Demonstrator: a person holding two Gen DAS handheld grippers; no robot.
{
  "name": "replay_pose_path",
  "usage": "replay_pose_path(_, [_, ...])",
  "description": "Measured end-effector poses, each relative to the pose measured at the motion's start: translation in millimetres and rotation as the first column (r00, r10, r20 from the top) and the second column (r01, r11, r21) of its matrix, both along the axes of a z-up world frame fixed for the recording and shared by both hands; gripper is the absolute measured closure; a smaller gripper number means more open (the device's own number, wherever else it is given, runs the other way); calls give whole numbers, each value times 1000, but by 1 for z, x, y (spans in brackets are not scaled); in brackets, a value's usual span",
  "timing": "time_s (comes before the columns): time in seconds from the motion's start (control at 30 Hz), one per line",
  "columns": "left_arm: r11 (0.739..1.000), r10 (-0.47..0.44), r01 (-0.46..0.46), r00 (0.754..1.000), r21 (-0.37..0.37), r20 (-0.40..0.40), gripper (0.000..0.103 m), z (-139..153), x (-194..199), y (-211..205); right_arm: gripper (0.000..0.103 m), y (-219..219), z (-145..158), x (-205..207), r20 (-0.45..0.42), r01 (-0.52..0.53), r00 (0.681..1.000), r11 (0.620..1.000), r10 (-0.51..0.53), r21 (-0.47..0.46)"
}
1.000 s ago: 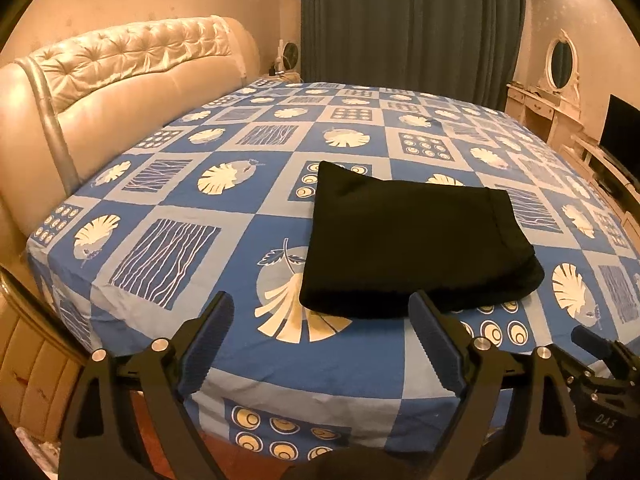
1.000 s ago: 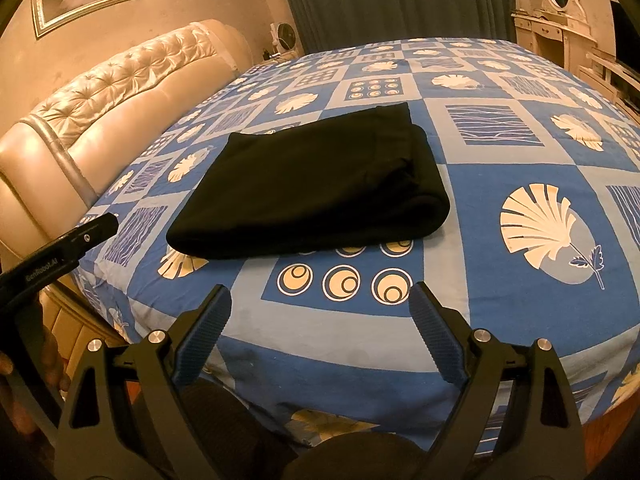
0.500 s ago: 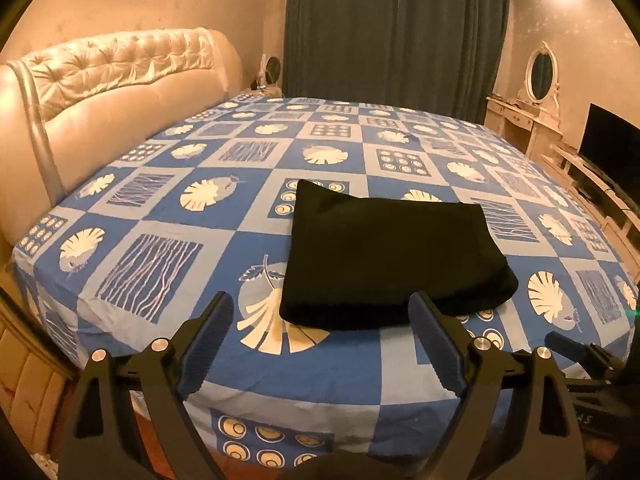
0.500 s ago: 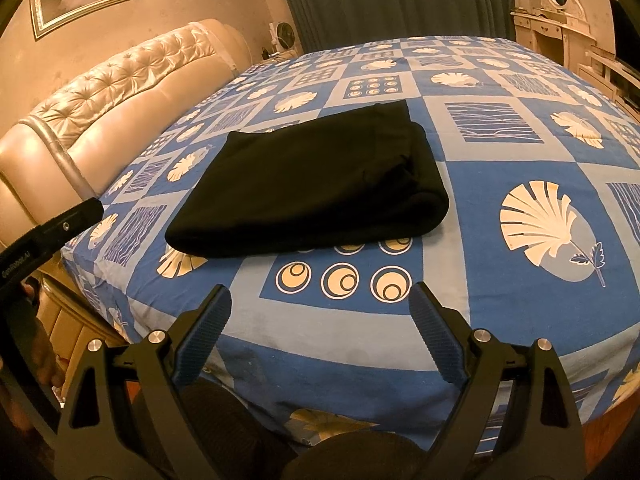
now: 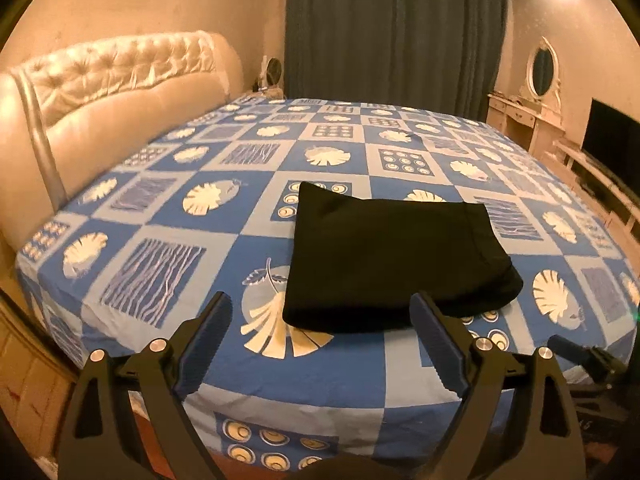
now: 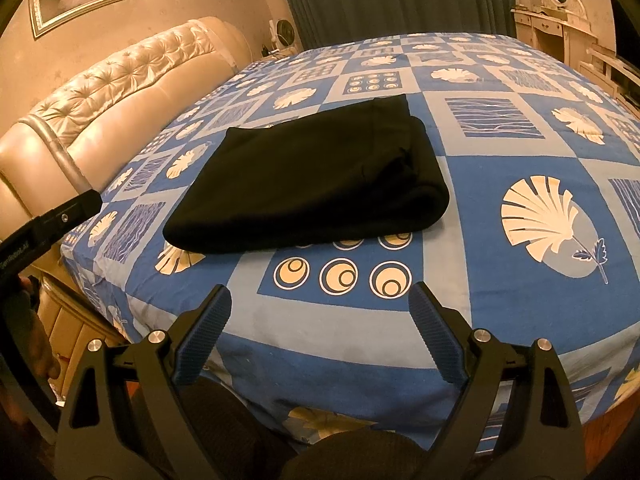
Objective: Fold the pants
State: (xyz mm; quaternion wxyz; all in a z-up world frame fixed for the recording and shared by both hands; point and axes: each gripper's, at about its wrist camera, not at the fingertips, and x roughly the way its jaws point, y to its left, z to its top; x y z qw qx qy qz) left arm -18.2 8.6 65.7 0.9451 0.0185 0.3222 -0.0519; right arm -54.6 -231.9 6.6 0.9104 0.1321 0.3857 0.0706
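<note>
Pants (image 5: 396, 260) lie folded near the bed's (image 5: 168, 216) front edge. Left gripper (image 5: 322, 312) and right gripper (image 6: 320, 304) both gape empty; only the left view catches what looks like a television (image 5: 614, 140).

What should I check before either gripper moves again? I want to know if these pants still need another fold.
1. Black pants folded into a compact rectangle: ok.
2. Pants lying wholly on the patterned bedsheet, clear of its near edge: ok.
3. Left gripper open with nothing between the fingers: ok.
4. Right gripper open with nothing between the fingers: ok.
5. Both grippers back from the pants, not touching the cloth: ok.
6. Layers lined up evenly inside the fold: cannot tell; the black cloth hides its seams, though the rounded right edge looks bulky.
</note>
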Motion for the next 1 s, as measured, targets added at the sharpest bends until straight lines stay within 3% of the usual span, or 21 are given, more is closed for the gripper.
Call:
replay_pose_path(0.2, [999,-46,45,997,-18,-56,14,-6,3,-6,13,-3,-5,2,-4,1,1000,1000,-1,6])
replay_pose_path(0.6, [995,-44,34,994,-95,-97,14,-11,4,-1,13,-4,-6,2,-5,2,1000,1000,-2,10])
replay_pose_path(0.77, [995,88,-91,992,-32,-86,10,-15,-1,1,13,-4,-7,2,-7,0,1000,1000,0,10])
replay_pose_path(0.87, [996,71,-76,993,-43,-97,10,-13,-1,0,13,-2,-9,1,-12,-2,1000,1000,3,9])
replay_pose_path(1.0, [999,53,-54,997,-7,-62,10,-10,-1,-2,13,1,-13,1,-16,-5,1000,1000,5,11])
